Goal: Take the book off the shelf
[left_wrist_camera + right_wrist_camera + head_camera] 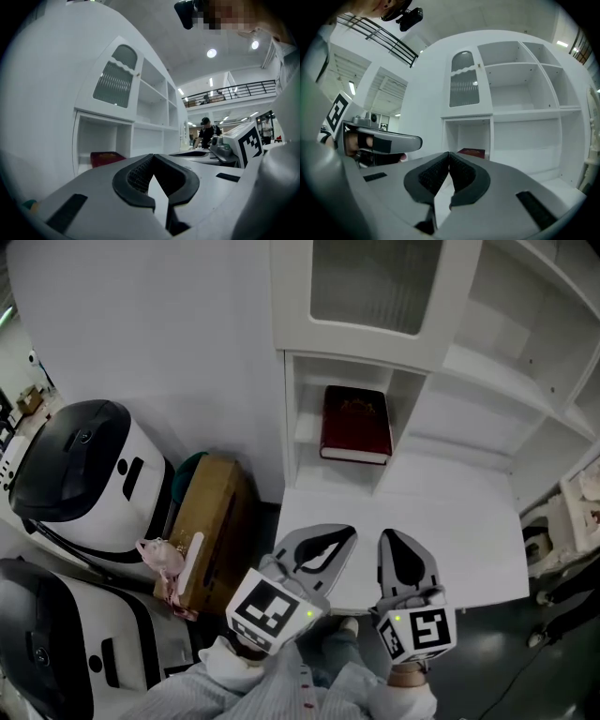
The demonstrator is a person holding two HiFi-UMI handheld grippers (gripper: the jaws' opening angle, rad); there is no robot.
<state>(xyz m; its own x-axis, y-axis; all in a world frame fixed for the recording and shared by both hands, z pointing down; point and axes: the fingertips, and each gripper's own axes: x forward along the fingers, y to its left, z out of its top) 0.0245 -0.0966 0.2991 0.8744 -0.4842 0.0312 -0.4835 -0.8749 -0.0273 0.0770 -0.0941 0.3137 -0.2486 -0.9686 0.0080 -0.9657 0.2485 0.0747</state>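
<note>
Left claw (342, 538) is shut with nothing in it, pads meeting at the tips; right claw (396, 542) is the same, shut and empty; you hold both level over the worktop (459, 521), side by side, tips toward the shelf (291, 409).

The book (356, 423) lies flat in the low left cubby, ahead of both claws and well apart from them; its long axis runs front to back, pale page edge facing you. From the left claw (152, 157) the book (107, 158) sits off to the left; from the right claw (448, 154) the book (472, 152) sits slightly right; it therefore lies between your two lines of approach, the left claw appearing marginally nearer.

Obscured: both gripper views show only a sliver of cover above the claw bodies; the far end is in shadow; clearance at the right partition cannot be judged.
</note>
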